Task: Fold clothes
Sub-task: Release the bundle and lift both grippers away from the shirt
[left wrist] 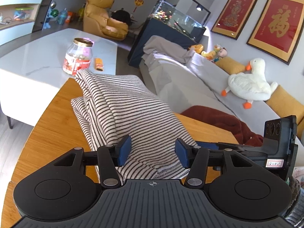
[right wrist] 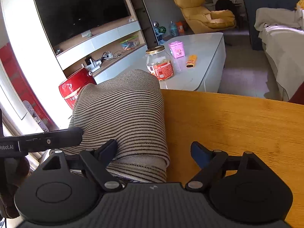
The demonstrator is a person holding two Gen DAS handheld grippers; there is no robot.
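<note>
A black-and-white striped garment [left wrist: 123,114] lies folded in a bundle on the wooden table [left wrist: 53,129]. My left gripper [left wrist: 153,151] is open, its blue pads on either side of the garment's near hem, which lies between them. In the right wrist view the same garment [right wrist: 123,114] lies on the table's left side [right wrist: 237,129]. My right gripper [right wrist: 153,152] is open, with the garment's near folded edge between its fingers, close to the left finger. The right gripper's body shows at the right of the left wrist view [left wrist: 279,144].
A white coffee table [right wrist: 205,57] behind holds a glass jar [right wrist: 160,64], a pink tin [right wrist: 177,49] and an orange pack [right wrist: 191,60]. A red blanket [left wrist: 224,121] lies by the sofa [left wrist: 190,83] with a plush goose [left wrist: 248,83]. A red tin [right wrist: 74,89] stands at the left.
</note>
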